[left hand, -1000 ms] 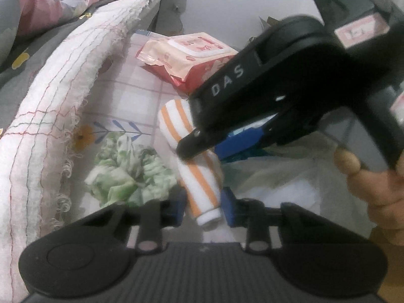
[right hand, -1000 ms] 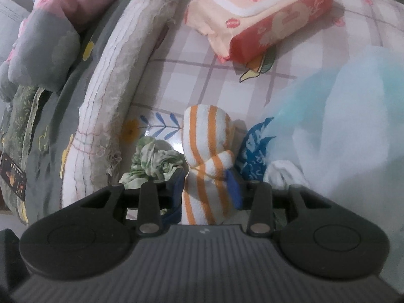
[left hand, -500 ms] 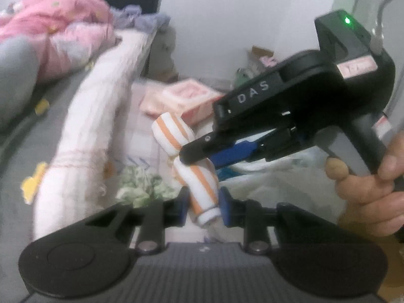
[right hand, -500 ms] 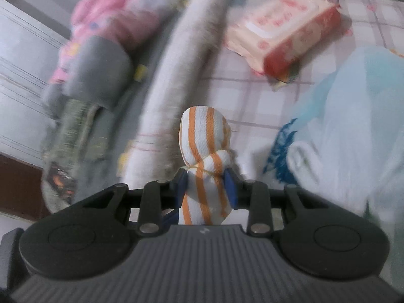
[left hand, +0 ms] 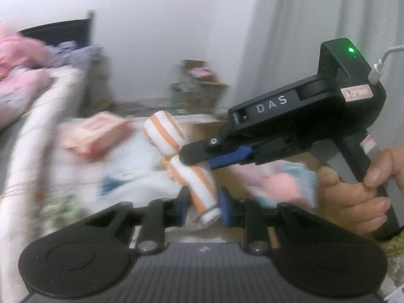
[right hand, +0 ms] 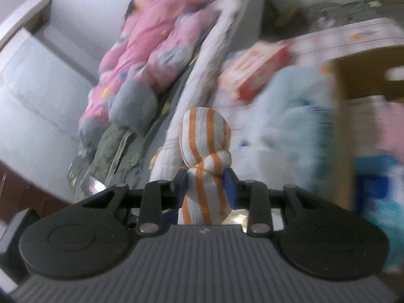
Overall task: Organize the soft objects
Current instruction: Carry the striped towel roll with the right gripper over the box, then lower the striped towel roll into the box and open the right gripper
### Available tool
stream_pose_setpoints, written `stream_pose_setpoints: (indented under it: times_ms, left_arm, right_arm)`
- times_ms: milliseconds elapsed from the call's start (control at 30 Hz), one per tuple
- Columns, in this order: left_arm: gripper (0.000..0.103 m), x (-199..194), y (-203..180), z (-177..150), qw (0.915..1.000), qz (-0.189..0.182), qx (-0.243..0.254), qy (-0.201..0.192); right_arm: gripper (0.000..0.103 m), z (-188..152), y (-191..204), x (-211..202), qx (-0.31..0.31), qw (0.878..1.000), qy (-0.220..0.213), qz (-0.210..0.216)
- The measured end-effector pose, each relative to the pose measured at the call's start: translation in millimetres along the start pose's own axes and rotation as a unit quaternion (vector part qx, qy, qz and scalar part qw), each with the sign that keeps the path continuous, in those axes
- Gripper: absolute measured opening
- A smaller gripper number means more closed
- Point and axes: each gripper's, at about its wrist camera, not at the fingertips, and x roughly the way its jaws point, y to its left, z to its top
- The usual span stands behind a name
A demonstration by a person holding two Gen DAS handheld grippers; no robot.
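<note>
An orange-and-white striped rolled towel [left hand: 164, 133] hangs in the air, gripped at two places. My left gripper [left hand: 203, 204] is shut on its lower end, blue pads pressing both sides. My right gripper [left hand: 193, 160] reaches in from the right in the left wrist view and is clamped on the twisted middle of the towel. In the right wrist view the right gripper [right hand: 205, 184] pinches the towel [right hand: 204, 131] at its knot, and the rounded top sticks up beyond the pads. A person's hand [left hand: 361, 197] holds the right gripper's handle.
A pink wipes pack [right hand: 252, 75] lies on the checked mat behind. A pale blue plastic bag [right hand: 290, 116] sits beside a cardboard box [right hand: 341, 83] on the right. Pink padded clothing [right hand: 151, 50] and a white blanket edge [left hand: 32, 139] fill the left.
Both grippers have risen with the striped towel, lifting it off the mat. The views swung upward and sideways, the green cloth slid out of sight, and the cardboard box came into view.
</note>
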Motion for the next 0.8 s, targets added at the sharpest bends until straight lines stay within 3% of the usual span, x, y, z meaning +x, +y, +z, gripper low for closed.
stream_pose_setpoints:
  times_ms: [167, 300, 400, 533, 800]
  left_arm:
    - [0.028, 35.2, -79.2, 2.6, 0.9949, -0.088, 0.04, 0.029]
    - [0.036, 68.8, -135.0, -4.3, 0.9835, -0.156, 0.063, 0.066]
    - [0.041, 92.4, -165.1, -18.8, 0.9739, -0.187, 0.077, 0.104]
    - [0.041, 109.6, -172.0, -36.5, 0.9688, -0.193, 0.071, 0.138]
    - [0.042, 105.2, -145.2, -27.1, 0.978, -0.156, 0.047, 0.13]
  right_arm:
    - [0.03, -27.7, -55.2, -91.8, 0.032, 0.997, -0.04, -0.054]
    - [0.029, -53.5, -101.3, -153.0, 0.064, 0.99, -0.057, -0.108]
    - [0.029, -71.9, -131.0, -183.7, 0.079, 0.984, -0.06, -0.145]
    - [0.029, -85.8, -166.3, -205.1, 0.086, 0.978, -0.049, -0.185]
    - [0.03, -83.8, -194.9, -190.1, 0.033, 0.961, 0.004, -0.274]
